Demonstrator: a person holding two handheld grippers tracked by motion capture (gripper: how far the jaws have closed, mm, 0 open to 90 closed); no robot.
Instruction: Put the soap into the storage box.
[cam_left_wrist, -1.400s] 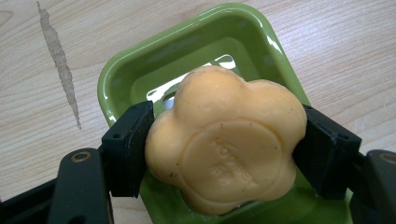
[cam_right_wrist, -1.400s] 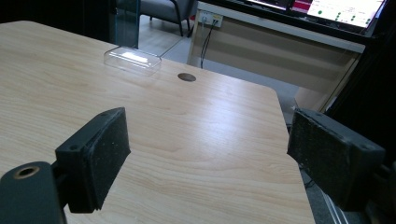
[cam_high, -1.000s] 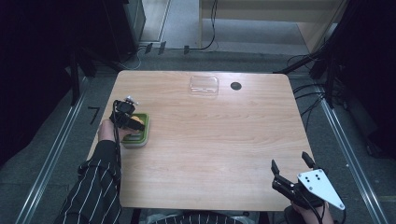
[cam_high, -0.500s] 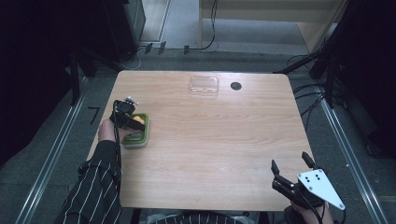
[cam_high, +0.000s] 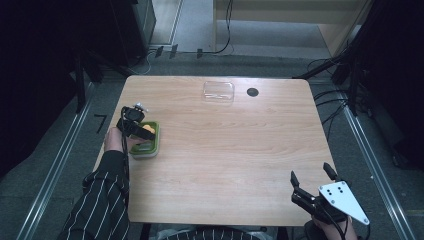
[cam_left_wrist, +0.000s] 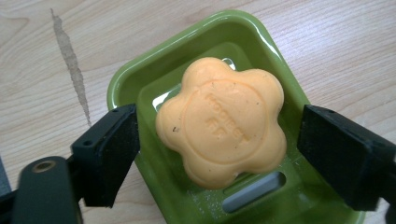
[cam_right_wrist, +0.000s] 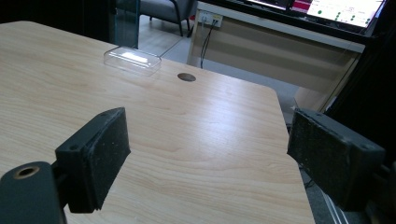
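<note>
Orange soap (cam_left_wrist: 220, 122), flower-shaped with raised lettering on its top face, lies in a green soap dish (cam_left_wrist: 140, 77) at the left side of the desk (cam_high: 240, 150), roughly midway between its near and far edges. The dish is rectangular with rounded corners and has a slot in its floor on the near side of the soap.

Left gripper (cam_high: 136, 124): held over the dish by the person's left hand, a striped sleeve (cam_high: 102, 200) trailing back to the near left corner. Its fingers (cam_left_wrist: 108, 151) have just been opening; they now stand spread on either side of the soap, a gap showing on each flank, neither pad touching it. The soap sits between them, resting on the dish alone.

Right gripper (cam_high: 312, 181): at the near right corner of the desk, well apart from the dish, a grey three-cornered plate on top. Its fingers (cam_right_wrist: 95, 154) are spread wide, nothing between them, bare wood beneath.

Clear plastic box (cam_high: 218, 92): at the far edge of the desk, near the middle, lying flat.

Dark round hole (cam_high: 252, 92): in the desk surface just to the right of the clear box.

Desk: light wood-grain top, with a dark streak (cam_left_wrist: 70, 60) in the grain beside the dish on the left gripper view.
</note>
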